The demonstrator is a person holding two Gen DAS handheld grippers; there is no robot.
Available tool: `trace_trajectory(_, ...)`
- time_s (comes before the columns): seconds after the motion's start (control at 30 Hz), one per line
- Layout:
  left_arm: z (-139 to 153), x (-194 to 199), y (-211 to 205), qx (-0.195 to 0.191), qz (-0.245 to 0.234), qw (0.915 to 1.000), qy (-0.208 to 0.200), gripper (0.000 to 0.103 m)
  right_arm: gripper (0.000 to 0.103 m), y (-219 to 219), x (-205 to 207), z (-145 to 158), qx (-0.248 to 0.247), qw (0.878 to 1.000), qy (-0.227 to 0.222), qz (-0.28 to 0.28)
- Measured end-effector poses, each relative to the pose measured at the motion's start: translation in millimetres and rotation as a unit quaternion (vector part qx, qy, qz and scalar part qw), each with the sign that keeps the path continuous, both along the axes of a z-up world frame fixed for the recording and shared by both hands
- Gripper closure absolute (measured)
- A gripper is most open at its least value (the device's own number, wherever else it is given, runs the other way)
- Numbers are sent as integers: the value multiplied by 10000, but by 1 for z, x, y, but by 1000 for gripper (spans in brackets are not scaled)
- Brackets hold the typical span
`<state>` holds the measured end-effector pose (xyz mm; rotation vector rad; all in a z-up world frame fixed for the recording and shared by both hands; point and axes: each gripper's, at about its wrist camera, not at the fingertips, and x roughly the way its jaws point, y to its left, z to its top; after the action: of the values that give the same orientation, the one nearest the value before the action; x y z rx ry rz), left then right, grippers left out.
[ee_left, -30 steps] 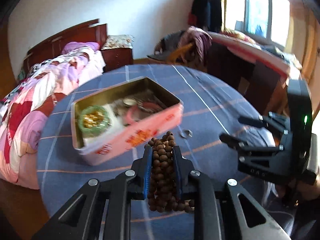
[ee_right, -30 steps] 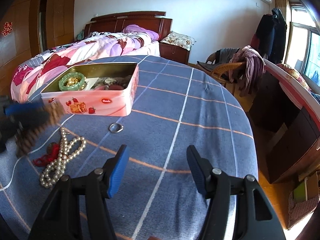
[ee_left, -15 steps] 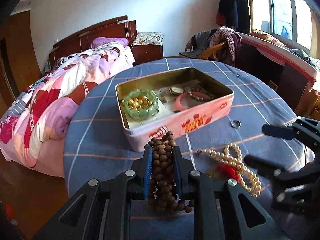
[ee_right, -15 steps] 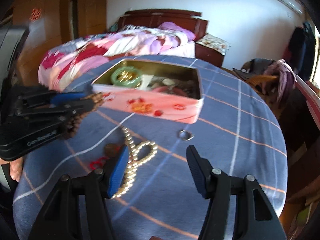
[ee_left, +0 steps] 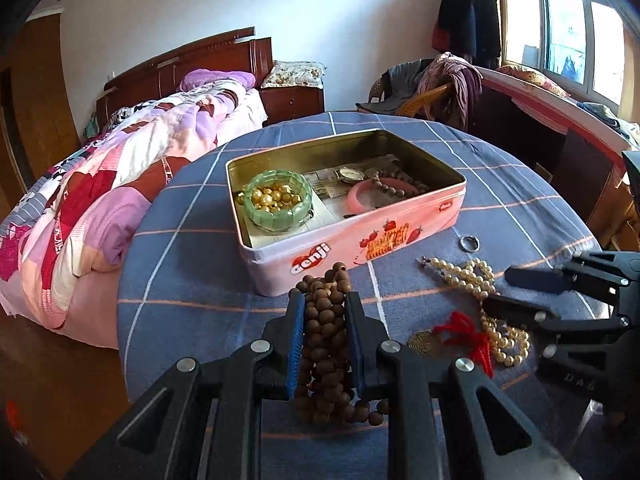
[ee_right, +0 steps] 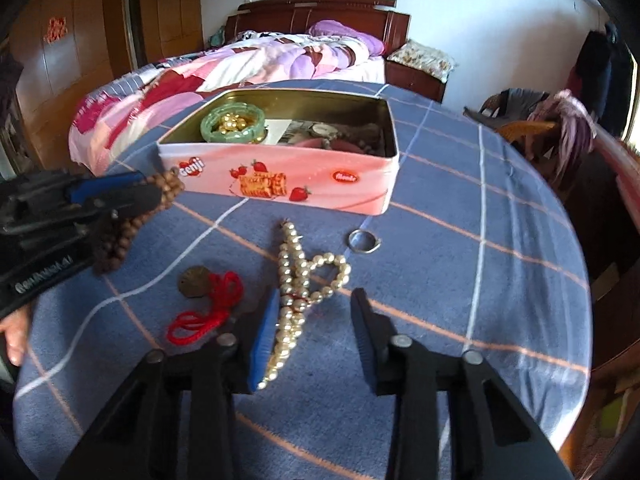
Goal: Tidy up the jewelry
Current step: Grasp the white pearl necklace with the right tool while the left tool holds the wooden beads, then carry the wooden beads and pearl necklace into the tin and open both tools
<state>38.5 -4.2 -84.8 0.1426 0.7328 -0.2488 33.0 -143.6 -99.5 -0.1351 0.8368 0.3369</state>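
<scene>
Left gripper (ee_left: pixel 323 312) pinching the wooden bead bracelet (ee_left: pixel 326 336); right gripper (ee_right: pixel 314 334) spread over the pearl necklace (ee_right: pixel 298 284).

The left jaws are pressed onto the bunched brown beads, held above the blue checked worktop (ee_left: pixel 192 264) just in front of the pink tin (ee_left: pixel 352 236), which sits toward the worktop's far edge by the bed (ee_left: pixel 120 168). Inside the tin lie a green bangle (ee_left: pixel 278 204) filled with gold beads, a pink bangle (ee_left: pixel 376 194) and a watch (ee_left: pixel 350 175). The right jaws stand apart, the blue-padded finger touching or just beside the pearl strand, which lies on the worktop near its front edge. Beside the pearls are a red cord (ee_right: pixel 208 312) with a bronze coin (ee_right: pixel 194 282) and, nearer the tin, a silver ring (ee_right: pixel 362 241).
</scene>
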Motion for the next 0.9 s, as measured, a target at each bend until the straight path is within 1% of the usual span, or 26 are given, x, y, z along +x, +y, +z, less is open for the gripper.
trace_trajectory(0.03,0,0,0,-8,-3,10000,4,83,89,1,0,0,82,9999,42,71)
trace_trajectory(0.1,0,0,0,-15,-13,10000,-4,83,89,4,-3,0,18,10000,1,80)
trace_trajectory(0.17,1,-1,1,-34,-10,10000,-29,83,89,5,-4,0,90,9998,15,155)
trace_trajectory(0.27,3,-1,3,-43,7,10000,-73,83,89,3,-6,3,106,9999,-57,118)
trace_trajectory(0.3,4,-1,3,-49,12,9999,-87,83,97,3,-6,5,107,9998,-85,107)
trace_trajectory(0.33,5,-1,4,-55,13,9999,-97,83,100,2,-7,7,94,9998,-142,91)
trace_trajectory(0.4,6,-2,4,-65,6,9999,-114,83,99,3,-9,11,34,9997,-246,87)
trace_trajectory(0.5,5,-2,3,-52,-16,10000,-77,83,99,7,-5,8,-109,9997,-143,171)
trace_trajectory(0.53,4,-1,3,-55,-13,10000,-69,83,99,7,-5,7,-117,9997,-167,121)
trace_trajectory(0.57,4,-1,3,-52,-13,10000,-67,83,93,7,-5,7,-109,9997,-176,111)
trace_trajectory(0.6,4,-1,3,-50,-15,10000,-72,83,76,7,-4,7,-102,9997,-152,131)
trace_trajectory(0.63,4,-1,3,-51,-18,10000,-71,83,66,7,-3,7,-73,9998,-138,146)
trace_trajectory(0.67,3,-1,3,-50,-27,10000,-65,83,59,7,-3,6,-69,9998,-121,149)
trace_trajectory(0.77,-1,0,1,-42,-65,10000,-18,83,61,10,3,-3,-118,9997,104,172)
trace_trajectory(0.83,-2,-1,-1,-41,-90,10000,-8,83,81,9,6,-4,-116,9998,40,125)
trace_trajectory(0.87,-1,-1,-1,-39,-95,9999,-21,83,87,8,7,-4,-108,9999,56,99)
trace_trajectory(0.9,0,-1,-1,-44,-96,9999,-43,83,88,7,6,-4,-49,9999,92,119)
